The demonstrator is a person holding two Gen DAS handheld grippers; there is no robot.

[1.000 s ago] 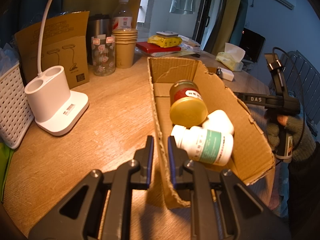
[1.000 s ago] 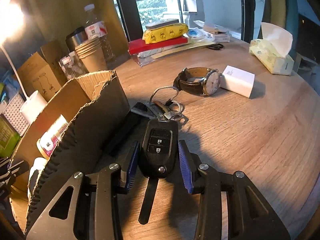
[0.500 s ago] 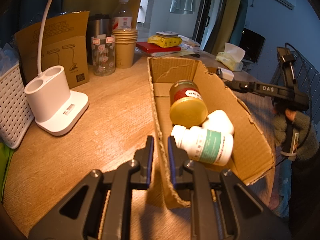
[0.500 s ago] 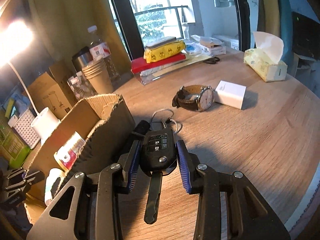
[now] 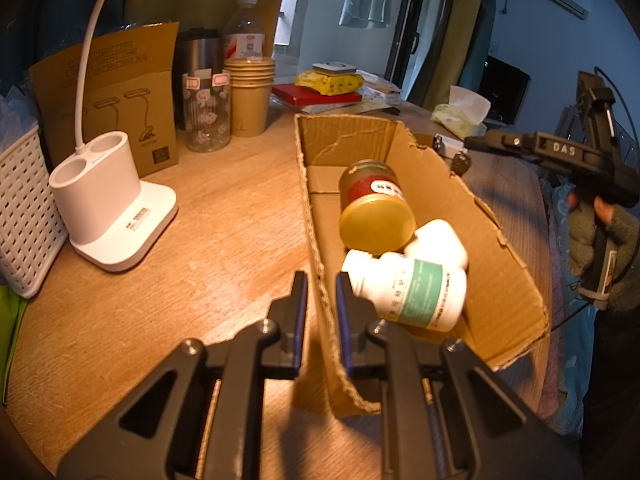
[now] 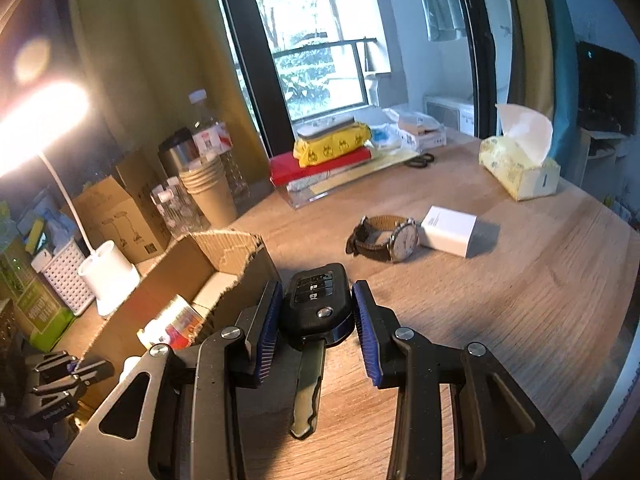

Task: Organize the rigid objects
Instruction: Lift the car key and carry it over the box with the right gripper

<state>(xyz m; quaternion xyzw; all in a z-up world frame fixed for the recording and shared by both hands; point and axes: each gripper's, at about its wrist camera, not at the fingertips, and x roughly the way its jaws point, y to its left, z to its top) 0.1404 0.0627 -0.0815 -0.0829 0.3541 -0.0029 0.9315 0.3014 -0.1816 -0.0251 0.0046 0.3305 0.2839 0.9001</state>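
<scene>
My left gripper (image 5: 321,308) is shut on the near left wall of an open cardboard box (image 5: 492,248) on the wooden table. Inside lie a jar with a yellow lid (image 5: 376,208) and two white bottles (image 5: 408,288). My right gripper (image 6: 316,316) is shut on a black car key fob (image 6: 316,304), its metal blade pointing toward the camera, held in the air above the table beside the box's right wall (image 6: 240,280). The right gripper (image 5: 476,143) also shows in the left wrist view with keys (image 5: 460,162) dangling under it. A wristwatch (image 6: 388,238) and a small white box (image 6: 450,230) lie on the table.
A white lamp base (image 5: 108,204), a white basket (image 5: 24,216), a cardboard package (image 5: 120,96), a glass jar (image 5: 206,112), stacked paper cups (image 5: 248,96) and bottles stand at the left and back. Red and yellow items (image 6: 328,152) and a tissue box (image 6: 520,164) sit farther off.
My right gripper has closed on the key fob and lifted it off the table, rising beside the box. The left gripper and the box have not moved.
</scene>
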